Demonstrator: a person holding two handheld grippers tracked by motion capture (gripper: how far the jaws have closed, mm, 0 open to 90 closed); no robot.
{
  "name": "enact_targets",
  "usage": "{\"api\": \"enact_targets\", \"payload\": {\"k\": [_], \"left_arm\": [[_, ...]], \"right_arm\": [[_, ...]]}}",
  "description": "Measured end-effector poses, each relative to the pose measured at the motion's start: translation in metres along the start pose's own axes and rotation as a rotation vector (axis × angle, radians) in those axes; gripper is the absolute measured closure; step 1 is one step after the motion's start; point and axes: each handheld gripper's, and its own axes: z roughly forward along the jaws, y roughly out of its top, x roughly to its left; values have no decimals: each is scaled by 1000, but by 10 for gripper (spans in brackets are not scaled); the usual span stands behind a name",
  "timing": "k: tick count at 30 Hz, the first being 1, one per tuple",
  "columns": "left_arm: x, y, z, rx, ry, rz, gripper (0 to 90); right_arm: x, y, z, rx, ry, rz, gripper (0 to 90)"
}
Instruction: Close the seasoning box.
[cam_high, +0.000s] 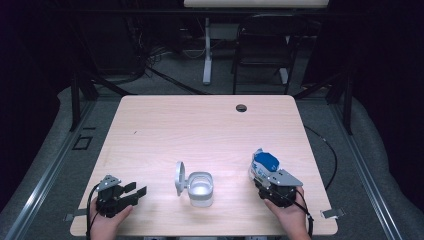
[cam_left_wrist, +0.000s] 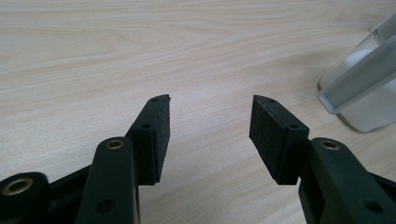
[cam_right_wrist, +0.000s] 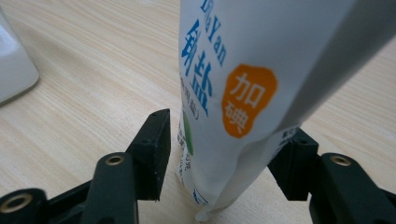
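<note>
Salt bag (cam_high: 263, 163): white and blue, right front of table (cam_high: 210, 125), between the right gripper (cam_high: 264, 183) jaws, long axis pointing away from the person. Jaws spread wide around it; whether they touch it cannot be told. Left gripper (cam_high: 135, 192): jaws wide apart, nothing held. Open white container (cam_high: 201, 188): centre front.

High view: table (cam_high: 210, 130) lit bright from above, surroundings v. dim to near black, w/ a soft glare patch on the wood by the clear container (cam_high: 200, 188) and overall low res, slightly soft. Left gripper view: even light, wood grain sharp, black pads (cam_left_wrist: 156, 135) crisp, container at edge blurred. Right gripper view: white packet (cam_right_wrist: 243, 84) close to lens, print a bit soft, faint shadow under it.
</note>
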Motion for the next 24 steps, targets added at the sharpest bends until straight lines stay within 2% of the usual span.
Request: {"api": "enact_targets", "payload": {"k": [2,4,8,13,20,24], "left_arm": [[-1,0,0,-2,-1,-1,484],[-1,2,-3,9,-2,2,485],[-5,5,-4,-13,-3,5,485],[-9,8,-3,-10,-6,16,495],[-22,14,1,-20,-36,46,568],[-29,19,1,-27,-58,64,576]], "right_arm": [[0,-1,0,-4,6,23,416],[0,-2,0,4,6,23,411],[-1,-3,-4,8,-4,45,393],[-1,-4,-9,6,-5,44,388],[-4,-8,-13,2,-7,56,381],[-4,-12,-16,0,-16,58,381]]}}
